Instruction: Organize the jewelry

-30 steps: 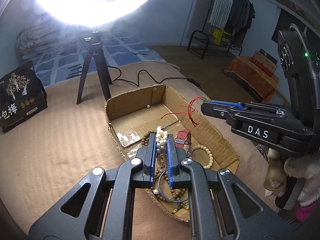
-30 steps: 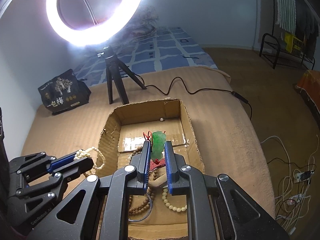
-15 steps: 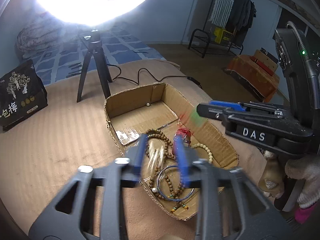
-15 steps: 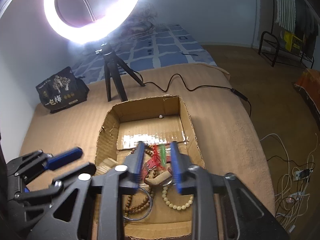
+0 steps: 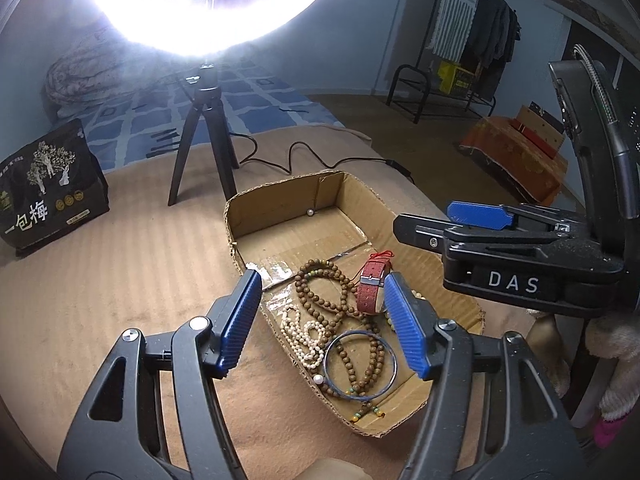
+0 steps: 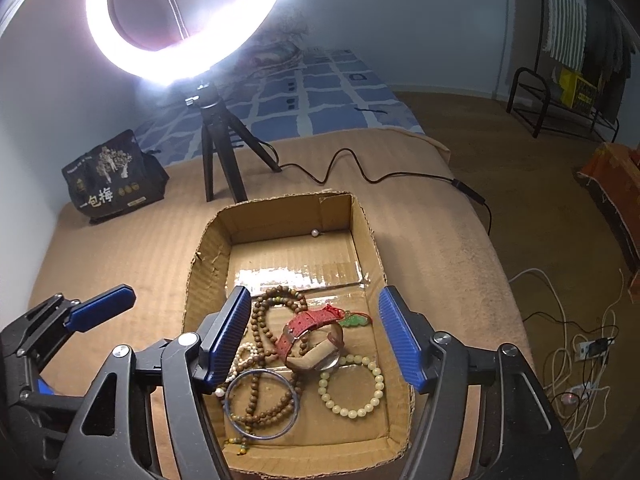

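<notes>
Jewelry lies heaped at the near end of the box [image 6: 208, 256], a shallow cardboard tray on the tan bedcover: a long string of brown beads [image 6: 264, 320], a pearl strand [image 5: 304, 332], a blue bangle [image 6: 262, 404], a red-strapped watch [image 6: 310, 338], a pale bead bracelet [image 6: 352, 386] and a green pendant [image 6: 354, 321] on red cord. One loose pearl [image 6: 315, 233] sits alone against the far wall. The left gripper [image 5: 324, 322] and the right gripper [image 6: 316, 334] both hang tilted down over the pile, jaws spread wide and holding nothing; both have just been opening, and the pieces below rest free on the cardboard, which reads to me as a drop just made. Everything has landed in one tangle at the near end, I'd guess because that is where both hands reach most easily, while the far half stays bare. The ring light [image 6: 188, 20] on its tripod stands just beyond the box, lighting it from the far side.
</notes>
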